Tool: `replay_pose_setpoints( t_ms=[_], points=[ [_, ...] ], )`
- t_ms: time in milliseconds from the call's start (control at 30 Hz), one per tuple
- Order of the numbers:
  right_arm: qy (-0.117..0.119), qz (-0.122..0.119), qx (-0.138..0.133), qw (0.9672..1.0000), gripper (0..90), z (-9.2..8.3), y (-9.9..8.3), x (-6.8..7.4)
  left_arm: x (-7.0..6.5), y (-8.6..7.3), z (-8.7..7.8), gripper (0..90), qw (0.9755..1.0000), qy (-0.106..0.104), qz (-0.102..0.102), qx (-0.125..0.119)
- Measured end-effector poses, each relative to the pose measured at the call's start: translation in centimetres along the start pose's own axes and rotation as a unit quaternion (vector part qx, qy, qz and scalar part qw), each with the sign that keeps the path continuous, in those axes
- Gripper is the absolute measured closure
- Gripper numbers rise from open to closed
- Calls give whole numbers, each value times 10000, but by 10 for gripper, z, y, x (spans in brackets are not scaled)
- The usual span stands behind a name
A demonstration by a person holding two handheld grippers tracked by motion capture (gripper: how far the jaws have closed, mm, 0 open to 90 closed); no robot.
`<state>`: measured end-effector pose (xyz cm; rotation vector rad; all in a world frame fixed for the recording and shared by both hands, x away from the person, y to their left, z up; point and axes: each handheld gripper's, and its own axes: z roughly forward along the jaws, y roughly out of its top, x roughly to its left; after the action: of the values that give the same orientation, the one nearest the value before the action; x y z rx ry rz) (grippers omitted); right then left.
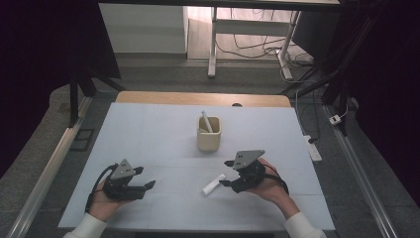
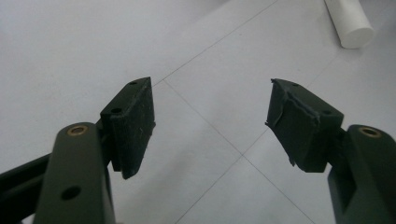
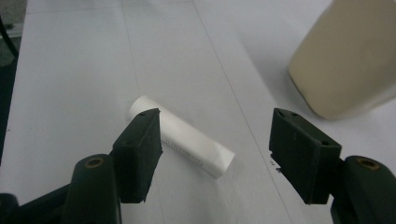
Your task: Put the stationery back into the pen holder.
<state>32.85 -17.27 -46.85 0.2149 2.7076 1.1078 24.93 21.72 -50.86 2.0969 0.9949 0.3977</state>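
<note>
High view: tube [image 1: 213, 184] flat, axis diag.

In your left gripper view, the white tube [image 2: 349, 23] is cut off by the top edge, leaving just its capped end in frame. In your right gripper view, the near jaw pad hides one end of the tube [image 3: 187, 137], and the beige cup [image 3: 345, 60] runs past the top and right edges, so you cannot see its rim or contents. From the high view, the cup [image 1: 208, 140] conceals the lower part of the white stick [image 1: 206, 121] standing in it. Any printing on the tube is too small to read. The surface [image 1: 148, 129] loses its near edge at the bottom of the frame.
</note>
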Motion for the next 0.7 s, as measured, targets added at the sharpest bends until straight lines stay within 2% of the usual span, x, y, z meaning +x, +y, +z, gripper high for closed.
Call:
replay_pose_setpoints(
  t_ms=[67, 333, 433, 700],
  points=[
    [73, -118, 23, 9999, 336, 2, 5, -1, 0, 0, 1, 317, 10000, -18, 12, 30],
    [371, -325, 171, 9986, 331, 12, 18, 0, 0, -1, 1, 316, 10000, -16, 16, 38],
    [440, -505, 372, 9971, 326, 17, 22, 2, 1, -1, 0, 316, 10000, -14, -25, 21],
    [696, -744, 597, 9930, 312, 33, 27, 2, 2, -2, 2, 314, 10000, -12, -25, 54]
  ],
)
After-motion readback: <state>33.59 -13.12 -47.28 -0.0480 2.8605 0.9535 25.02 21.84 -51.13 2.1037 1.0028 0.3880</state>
